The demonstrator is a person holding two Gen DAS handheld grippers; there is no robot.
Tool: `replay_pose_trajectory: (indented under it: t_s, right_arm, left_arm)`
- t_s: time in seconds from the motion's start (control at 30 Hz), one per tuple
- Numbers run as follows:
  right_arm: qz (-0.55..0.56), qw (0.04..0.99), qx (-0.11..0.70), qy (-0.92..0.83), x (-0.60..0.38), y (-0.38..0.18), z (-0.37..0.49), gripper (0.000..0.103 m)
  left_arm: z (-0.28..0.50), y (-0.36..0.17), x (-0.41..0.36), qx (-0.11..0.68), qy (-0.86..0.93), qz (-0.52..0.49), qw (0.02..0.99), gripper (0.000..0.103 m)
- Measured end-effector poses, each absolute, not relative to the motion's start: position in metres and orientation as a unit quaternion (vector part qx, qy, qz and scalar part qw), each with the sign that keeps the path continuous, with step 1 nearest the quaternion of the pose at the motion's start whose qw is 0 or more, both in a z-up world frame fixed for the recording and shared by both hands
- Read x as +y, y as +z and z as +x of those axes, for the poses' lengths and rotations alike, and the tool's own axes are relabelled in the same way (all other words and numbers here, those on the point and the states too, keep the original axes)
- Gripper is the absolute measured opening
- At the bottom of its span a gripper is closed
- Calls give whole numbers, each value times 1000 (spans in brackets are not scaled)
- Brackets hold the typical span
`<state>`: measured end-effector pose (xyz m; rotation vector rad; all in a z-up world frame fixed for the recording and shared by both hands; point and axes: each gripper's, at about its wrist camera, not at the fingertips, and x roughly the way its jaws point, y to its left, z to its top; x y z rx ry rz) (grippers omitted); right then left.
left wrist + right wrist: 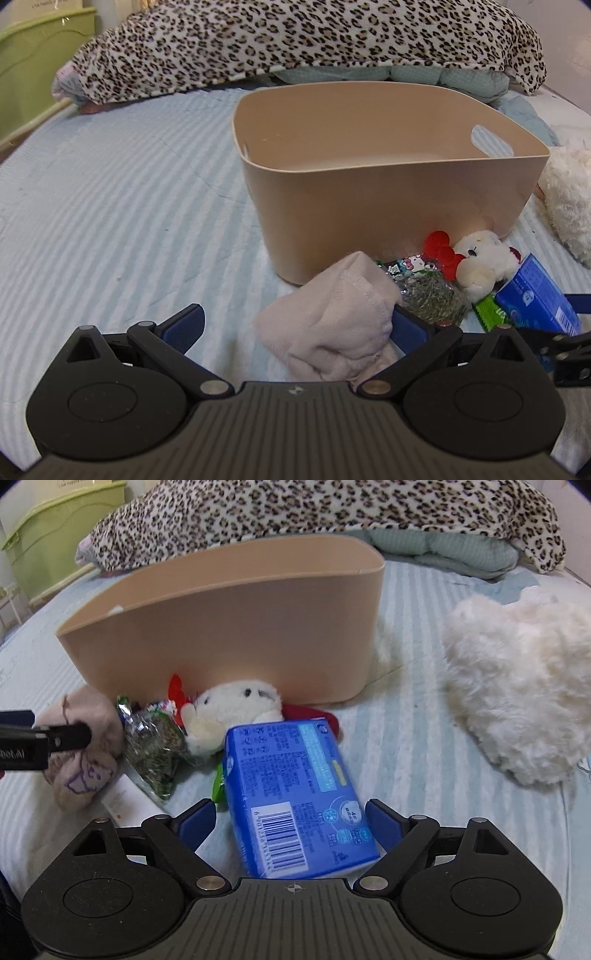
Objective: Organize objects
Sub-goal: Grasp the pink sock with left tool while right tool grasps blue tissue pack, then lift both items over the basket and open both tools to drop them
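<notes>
Pink sock [332, 325], soft and bunched up, between the wide-apart fingers of the left gripper [299, 325], touching the right finger [406, 326] only, well apart from the left finger. Purple cat drawing on the sock, seen from the right wrist view [83, 775].

Blue packet [295, 797], shiny and flat, between the spread fingers of the right gripper [290, 819], not squeezed. White barcode sticker near the gripper end, small white writing all over, too small to read. Letters "bot.AI" on the side of the left gripper in the right wrist view.

Just past the sock: see-through bag of green bits [430, 299] with a Hello Kitty picture on top. Right of that: small white teddy [480, 266] with a red bow [441, 253], leaning on the packet. Green wrapper [493, 314] poking out beside the packet. White tube [125, 801] flat on the bed, left of the right gripper.

Behind all of these: big tan bin [388, 177], open top, handle hole in its side, nothing seen inside. Far right: fluffy white plush [517, 698]. All on a bed with a blue striped sheet [129, 203]. At the back: leopard blanket [295, 40] over a pale green quilt [443, 550]. Far left: green plastic box [55, 535].
</notes>
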<state>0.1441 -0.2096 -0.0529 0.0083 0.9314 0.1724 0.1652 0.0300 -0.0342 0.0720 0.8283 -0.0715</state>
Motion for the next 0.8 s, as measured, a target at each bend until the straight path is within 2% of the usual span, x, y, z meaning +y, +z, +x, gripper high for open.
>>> replay_pose_trajectory:
  t_s: [0.03, 0.07, 0.1, 0.23, 0.3, 0.4, 0.8]
  right_arm:
    - [1, 889, 450, 83, -209, -56, 146, 75]
    - [-2, 888, 452, 82, -209, -59, 146, 67]
    - [-2, 888, 453, 84, -209, -60, 146, 65]
    - [-3, 895, 439, 81, -209, -59, 139, 62]
    - [-2, 899, 431, 77, -209, -55, 134, 62]
    - [2, 906, 416, 73, -211, -43, 126, 61]
    - [17, 945, 319, 68, -215, 36, 119, 61]
  left_arm:
    - [167, -36, 30, 407, -40, 30, 912, 97]
    - [170, -38, 29, 415, -50, 22, 908, 84]
    - [172, -40, 29, 427, -61, 10, 902, 72]
    - [168, -39, 28, 430, -68, 8, 900, 56]
    - [163, -33, 30, 426, -69, 10, 902, 40]
    - [156, -20, 39, 425, -73, -10, 902, 32]
    - [143, 68, 56, 336, -66, -18, 939, 30]
